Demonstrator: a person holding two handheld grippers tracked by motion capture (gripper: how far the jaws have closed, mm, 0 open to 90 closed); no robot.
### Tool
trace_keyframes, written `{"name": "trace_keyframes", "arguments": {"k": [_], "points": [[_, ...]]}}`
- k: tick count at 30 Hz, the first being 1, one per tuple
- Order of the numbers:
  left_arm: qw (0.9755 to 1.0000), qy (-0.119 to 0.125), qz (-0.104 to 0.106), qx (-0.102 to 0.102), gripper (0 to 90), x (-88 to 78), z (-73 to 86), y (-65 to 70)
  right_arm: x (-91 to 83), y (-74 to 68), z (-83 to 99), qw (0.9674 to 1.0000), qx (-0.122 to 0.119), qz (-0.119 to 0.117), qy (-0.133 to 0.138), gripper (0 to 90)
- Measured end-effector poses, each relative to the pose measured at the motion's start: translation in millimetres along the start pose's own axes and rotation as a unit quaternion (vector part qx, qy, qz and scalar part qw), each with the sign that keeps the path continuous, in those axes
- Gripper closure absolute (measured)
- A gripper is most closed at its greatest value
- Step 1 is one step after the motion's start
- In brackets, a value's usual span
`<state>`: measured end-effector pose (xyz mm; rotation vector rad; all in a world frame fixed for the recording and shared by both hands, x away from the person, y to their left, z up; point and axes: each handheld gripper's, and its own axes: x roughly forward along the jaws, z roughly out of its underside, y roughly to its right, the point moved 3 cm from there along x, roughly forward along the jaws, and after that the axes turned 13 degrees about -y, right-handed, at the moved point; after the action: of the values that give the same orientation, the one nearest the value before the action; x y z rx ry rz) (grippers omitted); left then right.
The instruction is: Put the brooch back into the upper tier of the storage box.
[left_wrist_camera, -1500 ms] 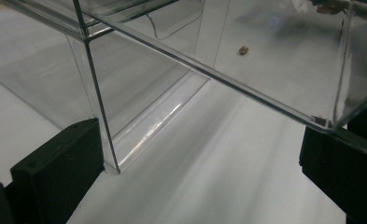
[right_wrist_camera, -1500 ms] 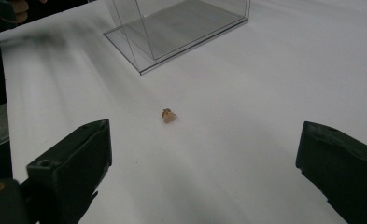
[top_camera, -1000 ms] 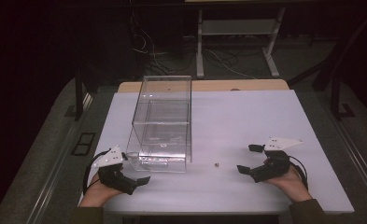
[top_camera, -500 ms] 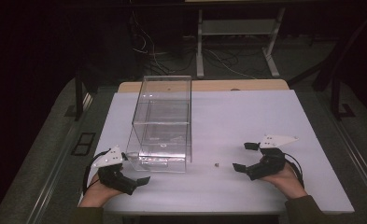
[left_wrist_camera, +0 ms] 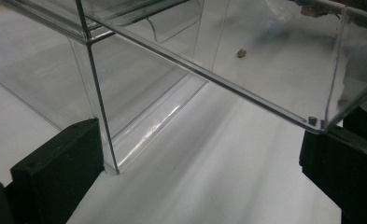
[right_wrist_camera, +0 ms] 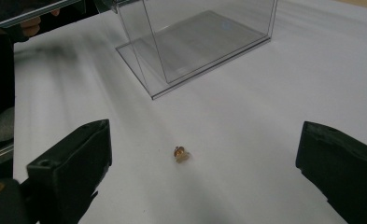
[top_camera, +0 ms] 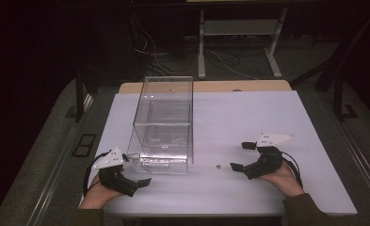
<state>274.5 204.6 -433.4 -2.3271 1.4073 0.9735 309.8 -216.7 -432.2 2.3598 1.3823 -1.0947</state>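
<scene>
A tall clear plastic box (top_camera: pixel 164 122) stands on the white table (top_camera: pixel 248 117), left of centre. A tiny brownish piece (top_camera: pixel 217 166) lies on the table to the right of the box's near corner. My right gripper (top_camera: pixel 240 156) is open just right of that piece, jaws pointing left at it. In the right gripper view the piece (right_wrist_camera: pixel 181 154) lies between and ahead of the wide-apart jaws of my right gripper (right_wrist_camera: pixel 208 147). My left gripper (top_camera: pixel 135 170) is open at the box's near left corner, with the box edge (left_wrist_camera: pixel 102 116) between its jaws.
The table's near edge (top_camera: pixel 220 213) runs just below both hands. A wooden board (top_camera: pixel 248 86) lies along the far edge behind the box. Cables and a metal stand (top_camera: pixel 239 47) sit on the dark floor beyond.
My right gripper has moved a little to the left, closer to the tiny brownish piece. My left gripper and the box have stayed put.
</scene>
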Motion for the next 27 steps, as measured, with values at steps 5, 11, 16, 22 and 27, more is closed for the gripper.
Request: {"name": "trace_keyframes", "arguments": {"k": [5, 11, 16, 22, 27], "points": [[1.0, 0.0, -0.001, 0.002, 0.0, -0.6, 0.1, -0.4, 4.1, 0.0, -4.6, 1.0, -0.003, -0.003, 0.0, 3.4], [1.0, 0.0, -0.001, 0.003, 0.0, -0.8, 0.3, -0.8, 8.3, -0.1, -9.4, 1.0, -0.003, -0.008, 0.0, 3.4], [1.0, -0.001, -0.001, 0.003, 0.0, -1.0, 0.4, -0.8, 11.6, -0.6, -12.3, 0.9999, -0.006, -0.01, -0.001, 3.4], [1.0, 0.0, 0.0, 0.002, 0.0, -1.0, 0.5, -0.7, 14.7, -0.2, -15.3, 0.9999, -0.005, -0.014, -0.001, 3.4], [1.0, -0.001, 0.0, 0.003, 0.0, -0.8, 0.8, -0.6, 17.0, -0.2, -18.9, 0.9999, -0.007, -0.014, -0.001, 3.4]]}}
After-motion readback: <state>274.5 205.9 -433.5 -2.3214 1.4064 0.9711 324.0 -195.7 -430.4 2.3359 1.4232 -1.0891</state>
